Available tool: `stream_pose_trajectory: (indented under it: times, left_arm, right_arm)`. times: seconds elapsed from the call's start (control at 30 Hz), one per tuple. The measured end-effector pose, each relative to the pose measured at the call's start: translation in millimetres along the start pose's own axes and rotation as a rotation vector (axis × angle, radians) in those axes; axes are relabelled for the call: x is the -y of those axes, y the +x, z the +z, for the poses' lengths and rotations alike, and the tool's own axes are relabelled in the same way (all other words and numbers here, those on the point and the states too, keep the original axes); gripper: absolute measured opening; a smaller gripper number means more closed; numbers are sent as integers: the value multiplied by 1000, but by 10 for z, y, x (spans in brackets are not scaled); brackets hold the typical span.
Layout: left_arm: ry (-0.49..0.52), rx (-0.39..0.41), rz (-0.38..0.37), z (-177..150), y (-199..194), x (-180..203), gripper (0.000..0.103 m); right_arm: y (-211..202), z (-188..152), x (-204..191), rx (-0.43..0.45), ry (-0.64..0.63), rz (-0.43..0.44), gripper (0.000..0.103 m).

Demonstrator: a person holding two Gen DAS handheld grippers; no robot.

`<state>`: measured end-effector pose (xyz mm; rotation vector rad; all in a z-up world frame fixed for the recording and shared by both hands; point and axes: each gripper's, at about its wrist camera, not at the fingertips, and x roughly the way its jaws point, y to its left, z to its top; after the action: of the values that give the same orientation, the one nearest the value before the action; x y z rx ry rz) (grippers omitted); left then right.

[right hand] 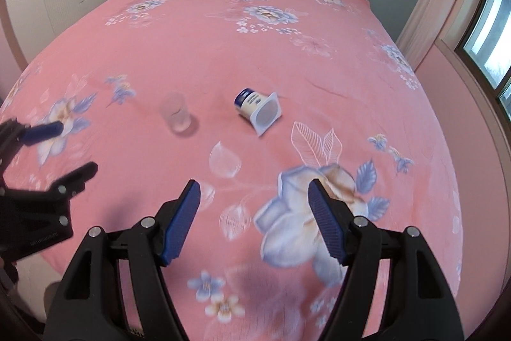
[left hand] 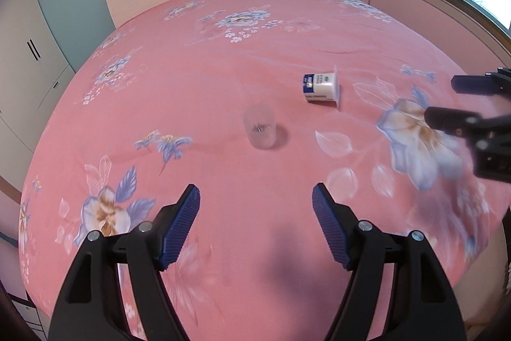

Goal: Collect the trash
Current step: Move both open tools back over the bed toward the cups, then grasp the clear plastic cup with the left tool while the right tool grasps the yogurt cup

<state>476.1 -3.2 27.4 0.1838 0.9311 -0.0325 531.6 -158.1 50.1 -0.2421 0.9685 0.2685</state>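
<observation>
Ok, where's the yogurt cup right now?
The yogurt cup lies tipped over mid-bed, right of the clear plastic cup, ahead of both open grippers.

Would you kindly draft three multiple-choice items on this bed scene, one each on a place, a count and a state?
1. Where does the clear plastic cup stand relative to the white-and-blue yogurt tub, seen from the right wrist camera?
A. to its left
B. to its right
C. inside it

2. How many loose items lie on the pink floral bedsheet?
A. one
B. two
C. four

3. How is the yogurt tub resting?
A. upright
B. tipped on its side
C. held in fingers

Key: 1 A, the cup sits left of the tub there. 2 B, only cup and tub show. 3 B, its square rim faces sideways; the left gripper and right gripper are both open and empty.
</observation>
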Motion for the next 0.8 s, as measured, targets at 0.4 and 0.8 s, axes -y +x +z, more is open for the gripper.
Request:
stream_pose_trajectory:
  times: [0.4, 0.8]
  left_arm:
    - [-38, -45, -34, 397, 982, -149, 75]
    - [-14, -41, -92, 672, 1581, -88, 77]
  right_arm:
    - [1014, 527, 128, -91, 109, 65, 70]
    - [1879, 840, 237, -174, 212, 123, 70]
